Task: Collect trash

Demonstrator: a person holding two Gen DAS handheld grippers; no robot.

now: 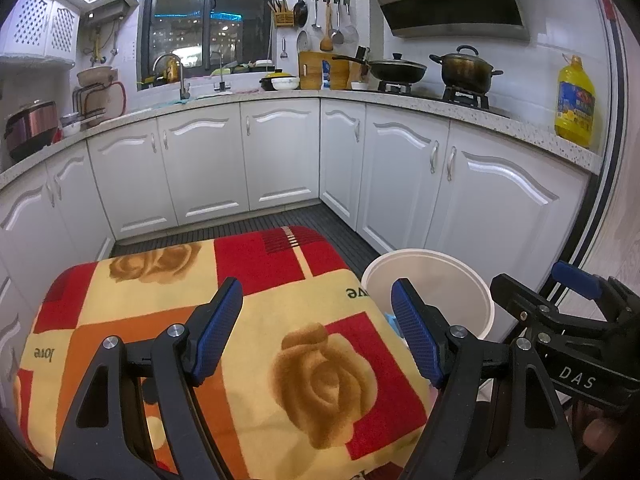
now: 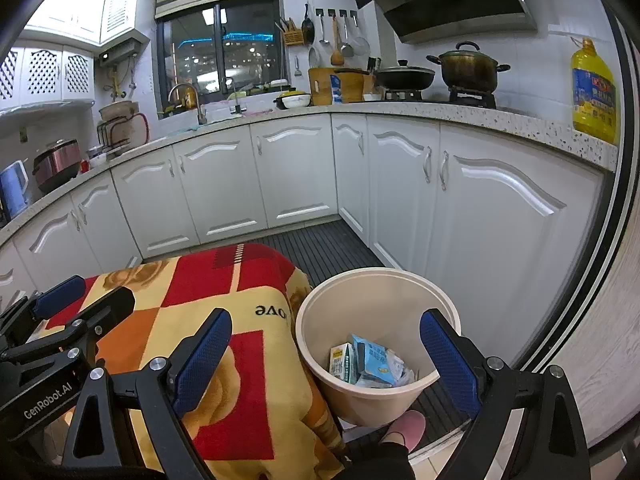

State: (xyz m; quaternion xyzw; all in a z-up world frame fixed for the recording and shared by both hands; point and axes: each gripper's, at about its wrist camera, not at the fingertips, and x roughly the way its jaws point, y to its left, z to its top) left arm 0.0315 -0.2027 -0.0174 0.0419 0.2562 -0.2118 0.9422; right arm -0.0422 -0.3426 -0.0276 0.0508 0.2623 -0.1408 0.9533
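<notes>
Both grippers hover with jaws spread wide and nothing between them: the left gripper (image 1: 318, 328) over a table draped in a red, orange and cream rose-patterned blanket (image 1: 256, 320), the right gripper (image 2: 326, 354) above the rim of a cream bucket (image 2: 376, 280) standing on the dark slatted floor just beside the table. The trash (image 2: 370, 362) lies at the bottom of that bucket: a small carton, a blue-and-white wrapper and crumpled paper. A pink slipper (image 2: 404, 428) touches the bucket's base. Behind, white cabinets (image 1: 280, 152) wrap the corner under a speckled counter that carries a yellow oil bottle (image 1: 575, 102), a lidded pot (image 1: 466, 68) and a wok (image 1: 396, 70) on the stove, a rice cooker (image 1: 30, 128) and, in the right wrist view, a blue kettle (image 2: 14, 188). The blanket shows "love" upside down; the left gripper's body reads "GenRobot.AI" in the right wrist view, and the right gripper's reads "DAS". The bottle's label is too small to read.
</notes>
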